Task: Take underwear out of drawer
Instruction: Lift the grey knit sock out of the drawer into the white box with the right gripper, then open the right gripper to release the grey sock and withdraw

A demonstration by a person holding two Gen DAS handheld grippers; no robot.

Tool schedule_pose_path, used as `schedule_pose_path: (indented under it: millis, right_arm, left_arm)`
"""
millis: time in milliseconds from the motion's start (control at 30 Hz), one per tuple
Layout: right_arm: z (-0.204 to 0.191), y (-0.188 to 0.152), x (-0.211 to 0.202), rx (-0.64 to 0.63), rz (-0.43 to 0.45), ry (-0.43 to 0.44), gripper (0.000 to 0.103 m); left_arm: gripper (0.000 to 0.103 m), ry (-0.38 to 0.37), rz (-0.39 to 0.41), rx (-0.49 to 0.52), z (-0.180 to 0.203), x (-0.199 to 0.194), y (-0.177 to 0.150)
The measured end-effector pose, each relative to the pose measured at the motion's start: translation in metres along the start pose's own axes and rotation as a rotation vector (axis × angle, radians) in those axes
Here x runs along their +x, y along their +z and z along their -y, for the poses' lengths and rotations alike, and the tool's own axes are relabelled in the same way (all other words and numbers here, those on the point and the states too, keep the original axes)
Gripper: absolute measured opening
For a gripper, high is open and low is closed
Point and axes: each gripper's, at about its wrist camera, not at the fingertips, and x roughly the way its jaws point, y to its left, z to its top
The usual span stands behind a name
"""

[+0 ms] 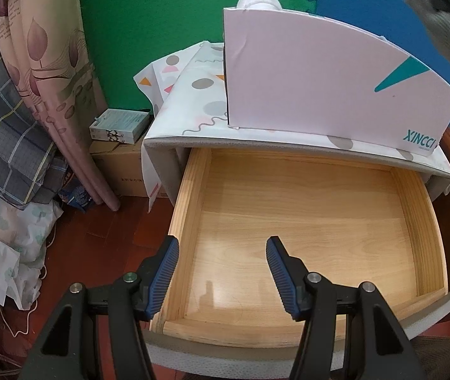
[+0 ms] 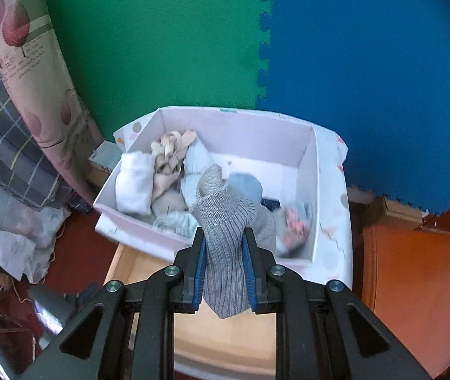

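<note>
The wooden drawer (image 1: 186, 209) stands pulled out of the cloth-covered cabinet (image 1: 193, 107), and its bottom is bare. My left gripper (image 1: 223, 243) hangs open over the drawer's front edge with nothing between its fingers. On the cabinet top sits a pale pink box (image 1: 320, 72). The right wrist view looks down into this box (image 2: 256, 133), which holds several rolled garments (image 2: 136, 183). My right gripper (image 2: 224, 232) is shut on a grey ribbed knit garment (image 2: 225, 272), held above the box's near side. That grey garment (image 1: 440, 22) shows blurred at the top right of the left wrist view.
Folded bedding and a checked blanket (image 1: 6, 133) are piled at the left, over a red-brown floor. A cardboard carton with a small box (image 1: 118, 125) on it stands beside the cabinet. An orange piece of furniture (image 2: 415, 285) is at the right. Green and blue foam mats (image 2: 266, 47) cover the wall.
</note>
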Motion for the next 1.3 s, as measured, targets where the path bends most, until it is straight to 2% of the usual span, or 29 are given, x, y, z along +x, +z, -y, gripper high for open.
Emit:
schedule_pose_path:
  millis: [233, 533, 933, 1000, 1100, 1167, 1233, 1300]
  right_arm:
    - [-0.009, 0.034, 0.036, -0.006, -0.010, -0.009, 0.020]
    - [-0.021, 0.054, 0.090, 0.058, -0.050, 0.067, 0.021]
    - [-0.042, 0.047, 0.137, 0.002, -0.103, 0.050, 0.024]
    - [-0.044, 0.045, 0.140, -0.001, -0.109, 0.056, 0.027]
    - [-0.046, 0.043, 0.137, -0.011, -0.094, 0.051, 0.039]
    - [-0.046, 0.042, 0.128, -0.013, -0.077, 0.055, 0.055]
    - [-0.047, 0.039, 0.115, -0.023, -0.052, 0.054, 0.064]
    - [-0.046, 0.034, 0.099, -0.028, -0.021, 0.054, 0.069]
  left_arm:
    - [0.059, -0.002, 0.006, -0.016, -0.002, -0.001, 0.001]
    - [0.059, 0.003, 0.003, -0.022, -0.004, 0.000, 0.001]
    - [0.059, 0.008, 0.002, -0.024, -0.005, 0.000, 0.001]
    - [0.059, 0.007, 0.003, -0.023, -0.005, 0.000, 0.001]
    - [0.059, 0.010, 0.004, -0.022, -0.005, 0.000, 0.001]
    - [0.059, 0.009, 0.004, -0.022, -0.005, 0.000, 0.000]
    - [0.059, 0.008, 0.004, -0.022, -0.005, 0.000, 0.001]
    - [0.059, 0.008, 0.005, -0.021, -0.004, 0.000, 0.000]
